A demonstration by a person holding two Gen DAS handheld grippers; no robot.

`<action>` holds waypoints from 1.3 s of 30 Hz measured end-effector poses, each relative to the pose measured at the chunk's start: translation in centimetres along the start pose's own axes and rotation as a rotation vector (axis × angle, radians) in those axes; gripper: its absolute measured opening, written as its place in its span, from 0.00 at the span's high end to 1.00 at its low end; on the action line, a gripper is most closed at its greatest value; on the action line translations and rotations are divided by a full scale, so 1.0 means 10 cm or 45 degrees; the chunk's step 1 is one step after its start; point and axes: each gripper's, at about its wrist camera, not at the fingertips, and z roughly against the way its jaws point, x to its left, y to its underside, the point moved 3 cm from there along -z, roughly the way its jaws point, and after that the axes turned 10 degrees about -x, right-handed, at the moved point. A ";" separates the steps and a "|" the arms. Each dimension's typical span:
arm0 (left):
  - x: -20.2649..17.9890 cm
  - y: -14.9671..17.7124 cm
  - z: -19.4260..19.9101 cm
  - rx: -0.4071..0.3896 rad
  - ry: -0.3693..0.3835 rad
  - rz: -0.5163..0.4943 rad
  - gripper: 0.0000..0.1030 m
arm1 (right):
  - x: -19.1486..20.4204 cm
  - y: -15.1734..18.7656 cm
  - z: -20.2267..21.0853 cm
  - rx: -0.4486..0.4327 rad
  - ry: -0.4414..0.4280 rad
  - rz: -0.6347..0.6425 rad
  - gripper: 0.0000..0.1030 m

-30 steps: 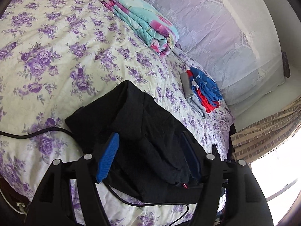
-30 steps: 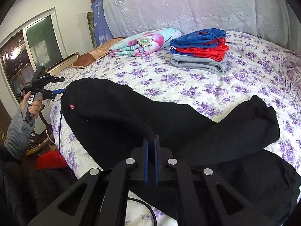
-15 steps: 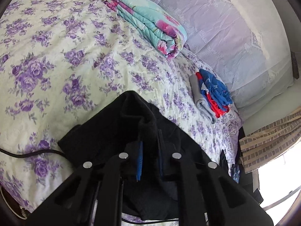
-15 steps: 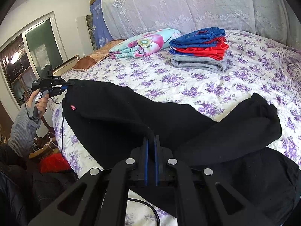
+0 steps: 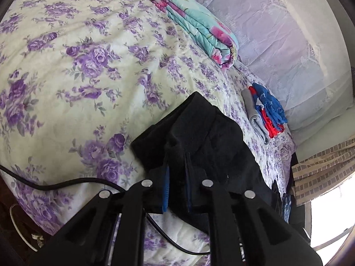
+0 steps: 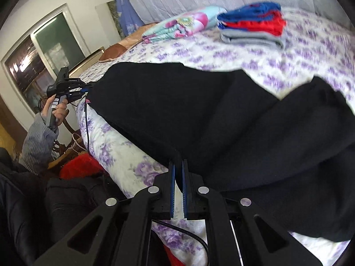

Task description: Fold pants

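Black pants (image 5: 206,141) lie on a bed with a purple-flowered sheet (image 5: 84,66). My left gripper (image 5: 176,173) is shut on one end of the pants, near the bed's edge. In the right wrist view the pants (image 6: 199,110) stretch across the bed, one leg crossing over at the right. My right gripper (image 6: 178,166) is shut on the pants' near edge and holds it raised. The left gripper (image 6: 82,89) shows there at the far left, in the person's hand, gripping the pants' other end.
A folded stack of blue, red and grey clothes (image 5: 266,113) and a folded turquoise floral blanket (image 5: 199,28) lie toward the back of the bed. A black cable (image 5: 55,185) runs over the bed's edge. A red item (image 6: 77,166) lies beside the bed.
My left gripper has closed on the pants' end and pulled it toward the bed's edge. My right gripper has lifted its edge, so the pants stretch taut between the two.
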 end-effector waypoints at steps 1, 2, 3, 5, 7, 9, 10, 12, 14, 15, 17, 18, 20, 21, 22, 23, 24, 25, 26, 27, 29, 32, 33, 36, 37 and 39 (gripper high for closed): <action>0.00 -0.02 0.01 -0.004 0.007 0.006 0.89 | 0.00 0.02 -0.01 0.002 -0.001 -0.005 0.95; -0.01 -0.04 0.04 -0.005 0.020 0.019 0.89 | 0.01 0.02 -0.02 0.004 0.000 -0.003 0.95; -0.03 -0.07 0.08 -0.011 0.038 0.027 0.89 | 0.03 0.03 -0.02 0.004 0.001 -0.001 0.95; -0.08 -0.11 0.19 -0.038 0.056 0.021 0.89 | 0.04 0.03 -0.01 -0.001 0.000 -0.002 0.95; -0.17 -0.11 0.28 -0.058 0.034 -0.034 0.89 | 0.02 0.05 -0.02 0.001 -0.001 -0.006 0.95; -0.32 -0.08 0.36 -0.079 -0.016 -0.143 0.88 | 0.00 0.06 -0.03 0.003 -0.006 -0.019 0.94; -0.37 -0.08 0.40 -0.092 -0.044 -0.190 0.85 | -0.01 0.07 -0.03 0.004 -0.008 -0.025 0.94; -0.37 -0.14 0.48 -0.172 -0.182 -0.246 0.56 | -0.04 0.08 -0.04 0.000 -0.016 -0.039 0.94; -0.21 -0.25 0.59 -0.284 -0.332 -0.212 0.31 | -0.05 0.09 -0.05 -0.004 -0.023 -0.049 0.94; -0.13 -0.27 0.62 -0.290 -0.344 -0.161 0.32 | -0.06 0.09 -0.06 -0.006 -0.026 -0.054 0.94; -0.08 -0.23 0.61 -0.240 -0.210 -0.074 0.46 | -0.08 0.10 -0.07 -0.008 -0.030 -0.071 0.94; -0.14 -0.18 0.59 -0.215 -0.166 -0.086 0.46 | -0.08 0.11 -0.07 -0.008 -0.030 -0.077 0.93; -0.39 -0.03 0.53 -0.179 -0.122 -0.211 0.46 | -0.08 0.11 -0.07 -0.006 -0.029 -0.079 0.93; -0.58 0.08 0.48 -0.155 -0.085 -0.292 0.46 | -0.08 0.11 -0.07 -0.006 -0.027 -0.079 0.93; -0.74 0.17 0.42 -0.128 -0.049 -0.350 0.46 | -0.07 0.11 -0.07 -0.007 -0.025 -0.080 0.93; -0.87 0.27 0.35 -0.097 -0.019 -0.406 0.45 | -0.07 0.12 -0.07 -0.010 -0.024 -0.081 0.93; -0.98 0.36 0.25 -0.066 -0.030 -0.466 0.45 | -0.08 0.12 -0.07 -0.013 -0.023 -0.082 0.92; -1.01 0.43 0.13 -0.044 -0.083 -0.520 0.45 | -0.07 0.13 -0.06 -0.018 -0.023 -0.084 0.92; -0.97 0.49 -0.01 -0.022 -0.157 -0.557 0.45 | -0.07 0.15 -0.06 -0.022 -0.021 -0.085 0.92; -0.88 0.52 -0.14 0.002 -0.212 -0.560 0.45 | -0.08 0.16 -0.06 -0.025 -0.021 -0.087 0.92; -0.64 0.52 -0.30 0.030 -0.183 -0.480 0.47 | -0.09 0.19 -0.06 -0.034 -0.028 -0.098 0.92; -0.68 0.47 -0.20 0.006 -0.169 -0.452 0.48 | -0.10 0.19 -0.07 -0.033 -0.023 -0.103 0.92; -0.73 0.46 -0.14 -0.008 -0.167 -0.443 0.48 | -0.09 0.19 -0.07 -0.029 -0.024 -0.099 0.90; -1.04 0.50 0.12 -0.065 -0.058 -0.507 0.48 | -0.03 0.16 0.01 -0.025 -0.018 -0.074 0.86; -1.18 0.55 0.17 -0.069 -0.023 -0.549 0.47 | 0.00 0.14 0.06 -0.029 -0.019 -0.067 0.78; -1.48 0.72 0.18 -0.039 0.066 -0.642 0.45 | 0.05 0.07 0.21 -0.062 -0.023 -0.050 0.59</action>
